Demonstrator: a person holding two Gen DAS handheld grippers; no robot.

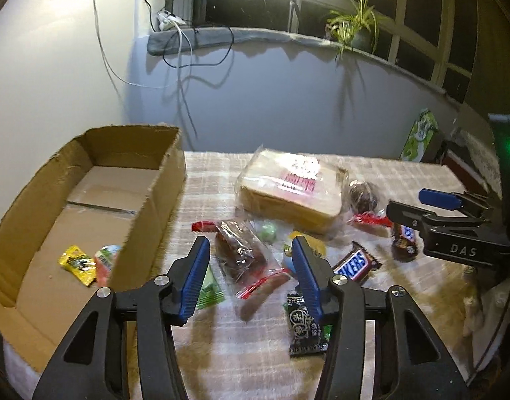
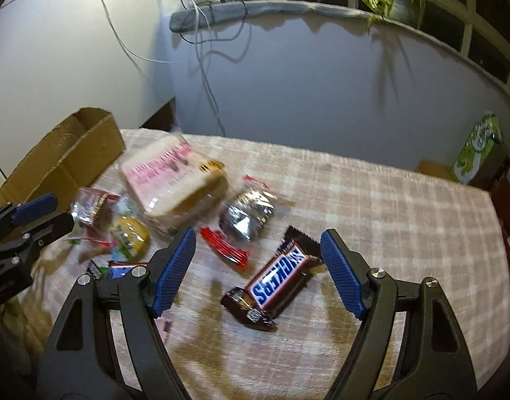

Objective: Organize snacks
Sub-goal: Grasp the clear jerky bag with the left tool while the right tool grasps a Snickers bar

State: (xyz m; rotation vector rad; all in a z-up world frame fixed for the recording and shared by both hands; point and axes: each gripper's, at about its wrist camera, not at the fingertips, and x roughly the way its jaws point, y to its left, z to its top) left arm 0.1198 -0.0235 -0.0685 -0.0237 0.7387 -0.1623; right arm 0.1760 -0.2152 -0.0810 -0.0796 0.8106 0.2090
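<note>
My left gripper (image 1: 251, 250) is open above a clear bag of brown pastry (image 1: 241, 248) that lies on the checked cloth. A cardboard box (image 1: 154, 200) stands at the left and holds a yellow packet (image 1: 78, 263) and a red-green packet (image 1: 106, 261). My right gripper (image 2: 258, 246) is open, its fingers either side of a Snickers bar (image 2: 276, 280) lying on the cloth; it also shows in the left wrist view (image 1: 431, 206). A second Snickers bar (image 1: 353, 263) and a bagged loaf of sliced bread (image 1: 291, 188) lie in the pile.
Other snacks lie on the cloth: a black packet (image 1: 306, 328), a green packet (image 1: 209, 290), a red-ended wrapper (image 2: 226, 246), a dark round pastry (image 2: 248, 215), a yellow item (image 2: 131, 231). A green carton (image 2: 478, 148) stands at the far right, beyond the table.
</note>
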